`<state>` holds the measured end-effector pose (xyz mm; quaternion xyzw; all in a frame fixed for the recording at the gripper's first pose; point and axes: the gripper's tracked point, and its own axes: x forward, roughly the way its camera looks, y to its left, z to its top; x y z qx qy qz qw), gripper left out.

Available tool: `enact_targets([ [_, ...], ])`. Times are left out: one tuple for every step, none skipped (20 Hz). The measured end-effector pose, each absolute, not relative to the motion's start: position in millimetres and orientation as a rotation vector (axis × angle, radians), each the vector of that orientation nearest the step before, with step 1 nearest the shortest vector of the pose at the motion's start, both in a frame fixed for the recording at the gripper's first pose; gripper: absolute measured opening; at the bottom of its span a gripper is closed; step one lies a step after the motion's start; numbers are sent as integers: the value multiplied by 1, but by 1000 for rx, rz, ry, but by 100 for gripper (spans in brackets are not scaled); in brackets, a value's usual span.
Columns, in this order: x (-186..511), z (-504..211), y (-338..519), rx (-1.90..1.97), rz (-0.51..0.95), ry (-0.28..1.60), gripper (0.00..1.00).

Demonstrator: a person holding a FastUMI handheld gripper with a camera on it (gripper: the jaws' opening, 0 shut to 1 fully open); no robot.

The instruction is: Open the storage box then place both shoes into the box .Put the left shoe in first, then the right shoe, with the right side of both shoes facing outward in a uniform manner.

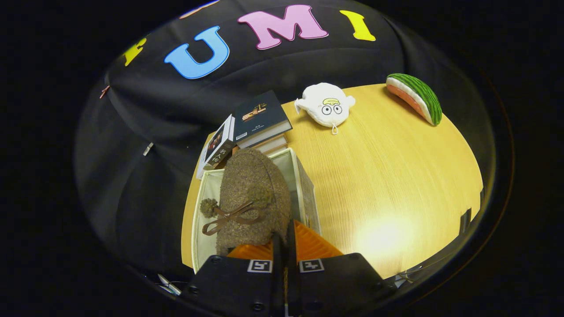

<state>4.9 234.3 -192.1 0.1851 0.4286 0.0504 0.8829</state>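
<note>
One fuzzy brown slipper point(253, 198) hangs over the open storage box point(304, 189) on the bench point(387, 176), its edge pinched in the closed tool point(284, 240); so thin a grip risks it slipping or landing turned the wrong way.

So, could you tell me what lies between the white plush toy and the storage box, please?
In the gripper view, a stack of books lies between the white plush toy and the storage box.

We count one shoe point(253, 198), one storage box point(304, 185) and three books point(260, 118). We also see one plush toy point(326, 105) and one watermelon slice point(416, 97).
</note>
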Motion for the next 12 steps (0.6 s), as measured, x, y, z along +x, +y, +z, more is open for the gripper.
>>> enact_targets([
  [4, -192, 237, 395, 115, 902, 13],
  [2, -189, 241, 409, 131, 912, 17],
  [1, -183, 244, 422, 145, 909, 25],
  [-1, -174, 245, 425, 166, 888, 31],
  [2, -161, 248, 434, 190, 847, 48],
  [5, -146, 246, 433, 209, 807, 65],
  [6, -132, 244, 422, 227, 772, 82],
  [8, -117, 235, 402, 229, 735, 99],
  [11, -102, 225, 383, 225, 692, 99],
  [15, -86, 212, 368, 216, 639, 98],
  [18, -69, 197, 354, 203, 583, 98],
  [22, -53, 179, 336, 183, 524, 99],
])
